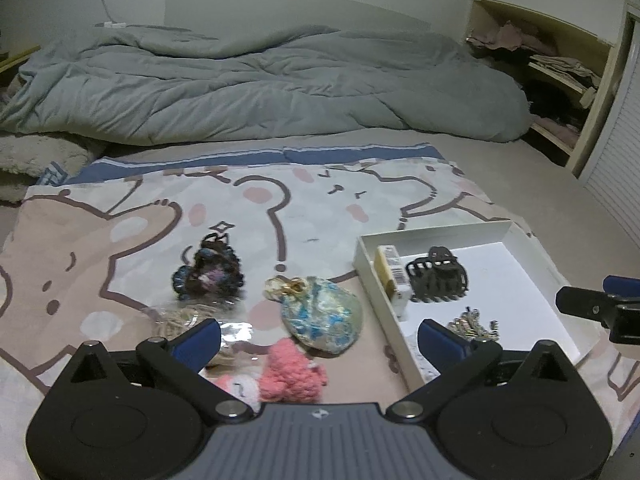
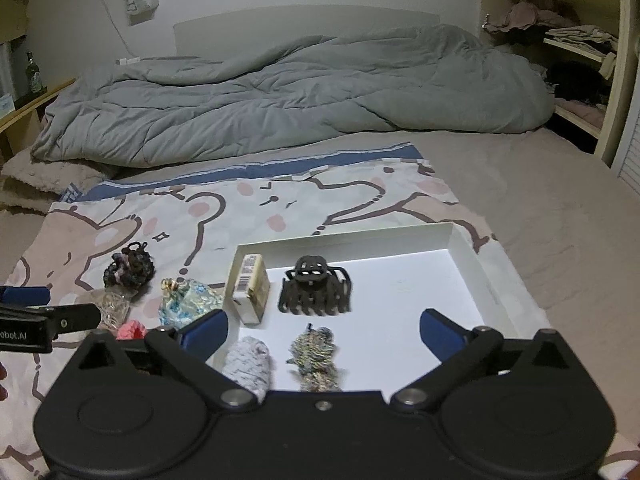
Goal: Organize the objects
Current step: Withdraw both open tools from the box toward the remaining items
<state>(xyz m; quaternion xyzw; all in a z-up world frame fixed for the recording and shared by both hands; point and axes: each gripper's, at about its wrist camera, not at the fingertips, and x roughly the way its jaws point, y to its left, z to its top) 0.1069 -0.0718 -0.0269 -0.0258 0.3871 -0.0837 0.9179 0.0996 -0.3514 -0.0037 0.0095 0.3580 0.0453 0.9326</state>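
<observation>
A: How do the claws stand?

B: Both are spread wide with nothing between the pads. The left claw (image 1: 319, 340) hangs over the cartoon blanket (image 1: 120, 248) on the bed; the right claw (image 2: 324, 332) hangs over the white tray (image 2: 472, 256).

A: What lies in the tray?

B: From the right wrist view, a dark hair claw clip (image 2: 316, 292) sits near the middle. At its 9 o'clock, just beside it, is a small yellow box (image 2: 252, 292) against the tray's left wall. At the clip's 6 o'clock lies a braided multicolour scrunchie (image 2: 316, 360), and at its 7 o'clock a pale knitted roll (image 2: 250, 364).

A: And outside the tray?

B: From the left wrist view, a blue patterned pouch (image 1: 324, 316) lies on the blanket at the tray's 9 o'clock. A dark scrunchie (image 1: 210, 272) is at the pouch's 10 o'clock, a clear packet (image 1: 180, 320) at its 9 o'clock, and a pink fluffy item (image 1: 290, 372) at its 6 o'clock.
</observation>
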